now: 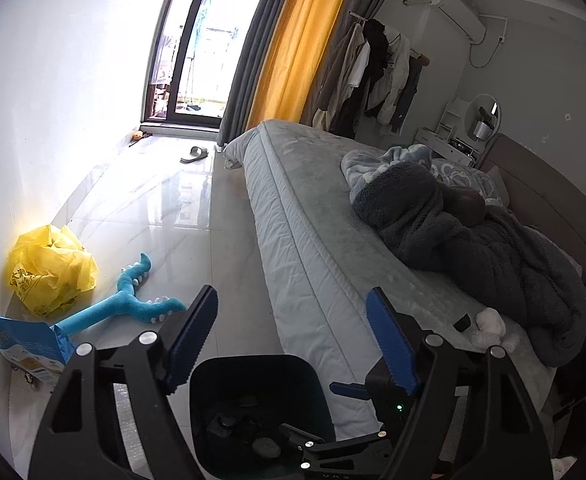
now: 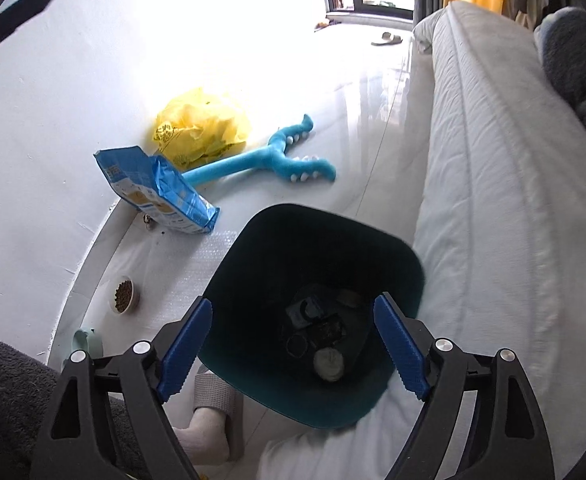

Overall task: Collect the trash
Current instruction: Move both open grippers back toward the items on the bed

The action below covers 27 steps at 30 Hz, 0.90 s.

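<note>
I am eyeing the yellow plastic bag (image 2: 201,128) crumpled against the wall at the left: light, soft and slippery, so I would pinch a bunched fold. Beside it, the blue pouch (image 2: 157,192) looks stiffer; its torn top edge suits. My left tool (image 1: 291,340) and right tool (image 2: 293,348) are gaping empty above the bin (image 2: 313,264).

Both grippers are the same build: black plastic frames with triangular cutouts, shiny silver pivot screws, and blue fingers with a ribbed, saw-tooth grip face. The left gripper (image 1: 291,334) looks identical to the right gripper (image 2: 293,344). There's a tiny green LED (image 1: 399,407) lit on the black body. The person's wearing a white sock (image 2: 205,438) in a grey slipper (image 2: 217,394).
</note>
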Available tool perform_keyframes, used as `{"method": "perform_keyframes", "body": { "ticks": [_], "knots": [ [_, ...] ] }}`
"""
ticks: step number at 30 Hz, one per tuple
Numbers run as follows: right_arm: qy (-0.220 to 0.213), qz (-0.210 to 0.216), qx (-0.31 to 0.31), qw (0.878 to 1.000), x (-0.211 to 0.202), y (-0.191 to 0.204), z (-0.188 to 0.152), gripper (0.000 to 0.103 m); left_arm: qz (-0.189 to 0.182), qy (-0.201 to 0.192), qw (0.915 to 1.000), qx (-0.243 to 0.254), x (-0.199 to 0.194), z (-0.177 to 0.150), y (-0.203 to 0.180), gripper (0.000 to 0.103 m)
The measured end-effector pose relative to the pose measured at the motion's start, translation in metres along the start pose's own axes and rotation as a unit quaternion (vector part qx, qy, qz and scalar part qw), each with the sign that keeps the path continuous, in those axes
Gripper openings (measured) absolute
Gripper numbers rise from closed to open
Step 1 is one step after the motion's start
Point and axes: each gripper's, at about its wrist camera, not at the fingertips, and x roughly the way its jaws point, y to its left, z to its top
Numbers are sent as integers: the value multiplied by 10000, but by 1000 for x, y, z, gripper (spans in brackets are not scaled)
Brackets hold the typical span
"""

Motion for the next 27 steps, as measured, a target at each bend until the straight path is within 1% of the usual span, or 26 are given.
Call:
{"method": "perform_keyframes", "body": {
  "ticks": [7,12,18,27],
  "knots": [
    [-464,-132,65,9988,-42,-26,4,85,-95,-7,9999,140,12,3,-27,76],
    [-754,-359,139,9964,-70,-49,0,87,-160,42,9996,232,24,2,-45,76],
    [-933,-546,341,9936,-95,-80,-9,87,-272,109,9992,280,36,2,-65,76],
    [-1258,-941,504,9863,-134,-118,-29,87,-462,255,9977,422,53,-8,-98,76]
  ]
}}
